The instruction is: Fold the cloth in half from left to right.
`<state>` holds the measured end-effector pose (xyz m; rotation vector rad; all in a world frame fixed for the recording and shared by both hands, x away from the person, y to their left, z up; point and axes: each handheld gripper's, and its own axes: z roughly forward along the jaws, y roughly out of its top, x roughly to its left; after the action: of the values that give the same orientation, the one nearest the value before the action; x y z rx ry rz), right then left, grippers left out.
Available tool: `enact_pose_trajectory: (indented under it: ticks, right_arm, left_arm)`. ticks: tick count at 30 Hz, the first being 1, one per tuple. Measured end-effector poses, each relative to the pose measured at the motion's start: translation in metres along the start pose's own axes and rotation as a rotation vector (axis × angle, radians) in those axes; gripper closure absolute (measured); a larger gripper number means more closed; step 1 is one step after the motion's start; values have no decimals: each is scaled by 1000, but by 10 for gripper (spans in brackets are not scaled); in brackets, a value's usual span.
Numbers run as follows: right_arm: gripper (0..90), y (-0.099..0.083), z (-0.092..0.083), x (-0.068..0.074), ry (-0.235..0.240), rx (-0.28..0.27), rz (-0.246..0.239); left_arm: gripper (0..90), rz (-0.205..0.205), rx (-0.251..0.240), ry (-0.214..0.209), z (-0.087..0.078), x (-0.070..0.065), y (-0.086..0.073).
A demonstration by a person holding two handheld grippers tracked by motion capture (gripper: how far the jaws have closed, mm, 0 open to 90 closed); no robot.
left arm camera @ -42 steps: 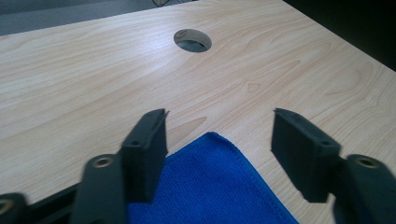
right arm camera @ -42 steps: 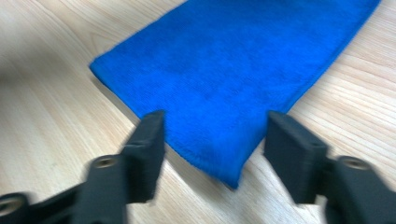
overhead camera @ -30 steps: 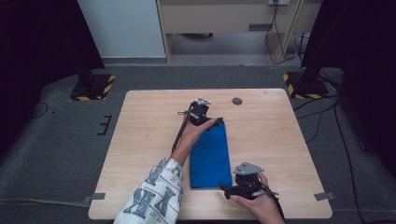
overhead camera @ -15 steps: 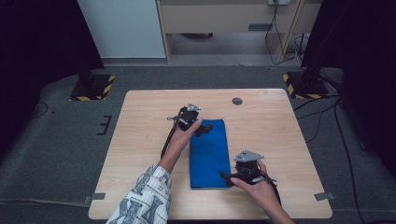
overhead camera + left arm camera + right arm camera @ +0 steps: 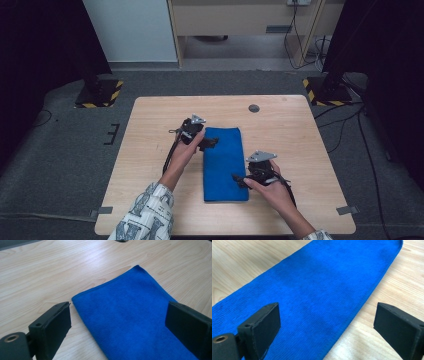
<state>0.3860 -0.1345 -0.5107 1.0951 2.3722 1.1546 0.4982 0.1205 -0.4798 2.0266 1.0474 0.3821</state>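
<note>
The high view is looking forward and down from afar on the whole worktop (image 5: 150, 150), while both gripper views are peering closely over the same blue cloth (image 5: 225, 165).

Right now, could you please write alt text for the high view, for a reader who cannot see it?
A folded blue cloth lies flat in the middle of a wooden table. A person's two hands each hold a black tool beside it: the left tool at its far left corner, the right tool at its near right edge, both open.

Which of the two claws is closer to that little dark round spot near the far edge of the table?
The left claw. It sits at the blue cloth's far left corner, nearer the round spot. The right claw is at the cloth's near right side, farther away.
</note>
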Motion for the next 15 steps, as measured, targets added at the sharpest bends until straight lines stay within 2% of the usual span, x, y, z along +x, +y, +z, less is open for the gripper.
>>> enact_pose_trajectory:
  ticks: [3,8,15]
  right_arm:
    - [90,2,3,-3,-15,11,-11]
    - [100,9,9,-6,-31,8,-10]
    - [136,28,14,-12,-40,10,-30]
  left_arm:
    - [57,0,3,1,-3,2,-1]
    - [57,-5,-13,-19,-8,4,-2]
    - [60,-3,-17,-4,-18,5,-2]
